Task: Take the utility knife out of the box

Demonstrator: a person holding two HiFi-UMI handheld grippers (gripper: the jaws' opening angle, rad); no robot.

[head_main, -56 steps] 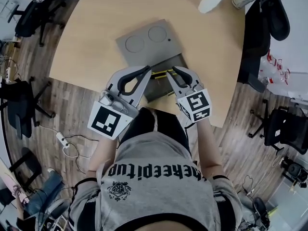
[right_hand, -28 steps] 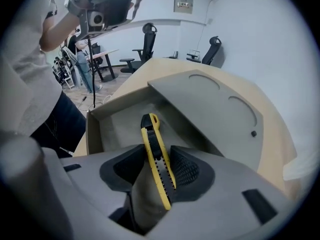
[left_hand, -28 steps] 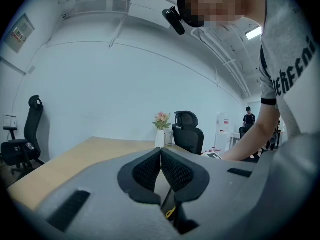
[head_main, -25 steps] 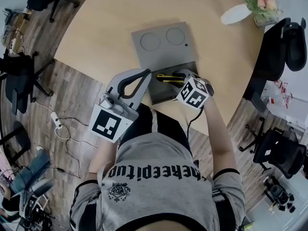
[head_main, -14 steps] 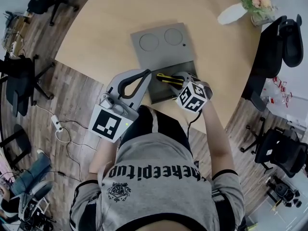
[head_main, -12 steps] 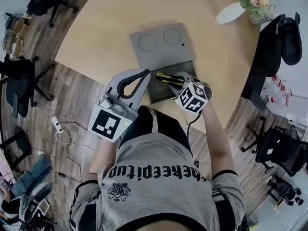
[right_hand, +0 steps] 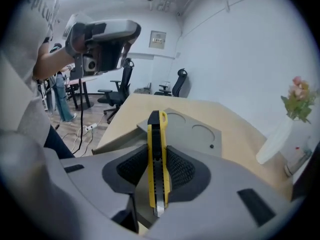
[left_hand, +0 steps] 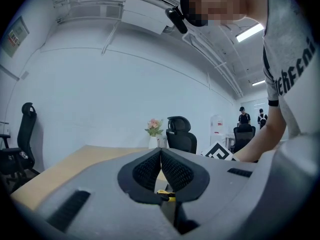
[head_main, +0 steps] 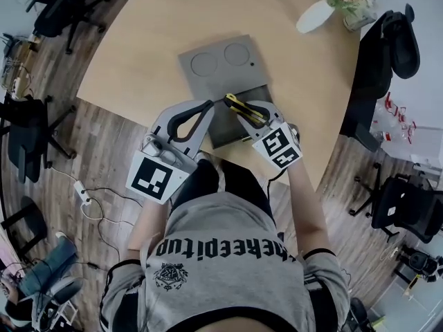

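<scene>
A yellow and black utility knife (head_main: 238, 107) is pinched between the pads of my right gripper (head_main: 243, 111) and hangs above the open grey box (head_main: 228, 134). In the right gripper view the knife (right_hand: 157, 156) stands lengthwise between the jaws, its black end pointing away over the box's lid (right_hand: 196, 132). My left gripper (head_main: 207, 105) hovers at the box's left edge. Its pads (left_hand: 161, 156) touch each other and hold nothing.
The box's flat lid (head_main: 218, 59) with two round recesses lies open on the wooden table (head_main: 138, 40). A white vase with flowers (head_main: 315, 11) stands at the far right. Office chairs (head_main: 391, 40) ring the table. My own torso is close to the table's near edge.
The right gripper went down into the box, closed on the knife and has risen with it, so the knife is now above the box. The left gripper barely shifted.
</scene>
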